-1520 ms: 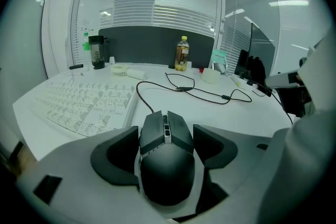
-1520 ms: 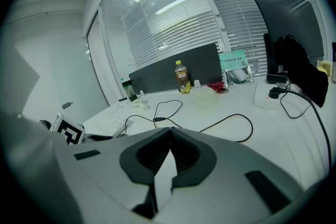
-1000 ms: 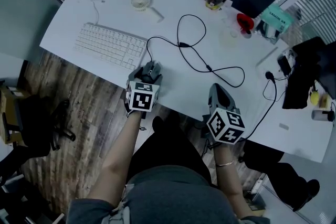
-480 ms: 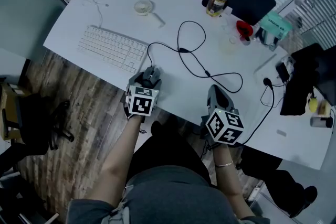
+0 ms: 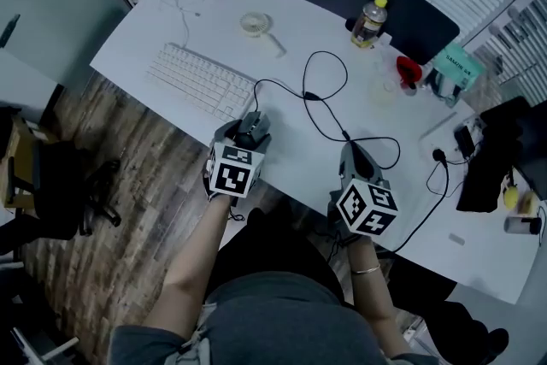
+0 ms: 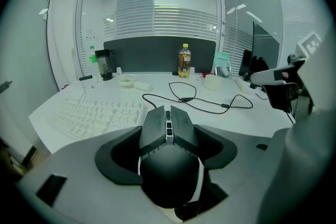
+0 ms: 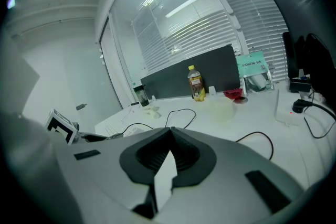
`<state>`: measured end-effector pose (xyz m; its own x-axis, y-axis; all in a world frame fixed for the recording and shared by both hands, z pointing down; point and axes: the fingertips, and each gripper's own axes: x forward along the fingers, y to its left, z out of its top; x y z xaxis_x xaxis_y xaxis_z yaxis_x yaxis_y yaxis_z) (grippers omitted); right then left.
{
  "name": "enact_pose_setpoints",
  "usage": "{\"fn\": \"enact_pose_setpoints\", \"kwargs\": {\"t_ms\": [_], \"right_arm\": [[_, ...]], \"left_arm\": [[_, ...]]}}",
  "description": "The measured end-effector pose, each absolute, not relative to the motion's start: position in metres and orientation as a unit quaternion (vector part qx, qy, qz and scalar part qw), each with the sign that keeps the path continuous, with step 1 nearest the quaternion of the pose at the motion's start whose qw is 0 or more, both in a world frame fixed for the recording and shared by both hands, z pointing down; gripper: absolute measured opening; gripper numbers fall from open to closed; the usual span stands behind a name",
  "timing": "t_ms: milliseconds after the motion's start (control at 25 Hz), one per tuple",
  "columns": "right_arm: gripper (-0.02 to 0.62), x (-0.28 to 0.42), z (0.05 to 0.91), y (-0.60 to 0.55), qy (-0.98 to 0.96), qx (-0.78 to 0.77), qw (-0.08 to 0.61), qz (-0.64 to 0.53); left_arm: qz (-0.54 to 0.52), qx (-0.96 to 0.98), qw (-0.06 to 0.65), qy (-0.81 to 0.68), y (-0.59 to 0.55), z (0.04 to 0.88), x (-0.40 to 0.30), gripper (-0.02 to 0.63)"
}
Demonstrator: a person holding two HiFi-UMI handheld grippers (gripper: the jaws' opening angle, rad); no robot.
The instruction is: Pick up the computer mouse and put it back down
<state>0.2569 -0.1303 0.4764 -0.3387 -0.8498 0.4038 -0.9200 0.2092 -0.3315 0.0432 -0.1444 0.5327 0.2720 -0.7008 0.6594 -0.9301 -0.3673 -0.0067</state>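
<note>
1. Left tool (image 5: 242,135), head view: it is at the near edge of the white counter (image 5: 316,17), with its marker cube toward the person. Its jaws are closed on the dark mouse (image 5: 255,122). The mouse's cable (image 5: 329,98) loops away across the counter. A white keyboard (image 5: 203,81) lies just to the left. The right tool (image 5: 356,156) is near the same edge, well apart from the mouse. A teal packet (image 5: 455,64) at the far right carries print too small to read. The label on the yellow-capped bottle (image 5: 369,21) cannot be read either.

2. Left gripper view: the left tool (image 6: 168,157) is open about as wide as the mouse (image 6: 169,126). A dark pad presses each side of the mouse, whose buttons and wheel point away from the camera. Whether the mouse rests on the counter or is lifted off it cannot be told. The keyboard (image 6: 97,113) is ahead to the left and the bottle (image 6: 184,60) stands far back.

3. Right gripper view: the right tool (image 7: 169,139) has its jaws together with nothing between them. Beyond it stand the bottle (image 7: 196,82) and the teal packet (image 7: 252,68), whose writing is illegible.
</note>
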Motion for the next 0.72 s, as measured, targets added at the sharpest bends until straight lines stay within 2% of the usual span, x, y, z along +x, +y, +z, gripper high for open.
{"fn": "enact_pose_setpoints", "kwargs": {"t_ms": [720], "right_arm": [[0.006, 0.207, 0.457, -0.154, -0.826, 0.5, 0.053, 0.254]], "left_arm": [[0.267, 0.748, 0.156, -0.587, -0.153, 0.46, -0.008, 0.308]]}}
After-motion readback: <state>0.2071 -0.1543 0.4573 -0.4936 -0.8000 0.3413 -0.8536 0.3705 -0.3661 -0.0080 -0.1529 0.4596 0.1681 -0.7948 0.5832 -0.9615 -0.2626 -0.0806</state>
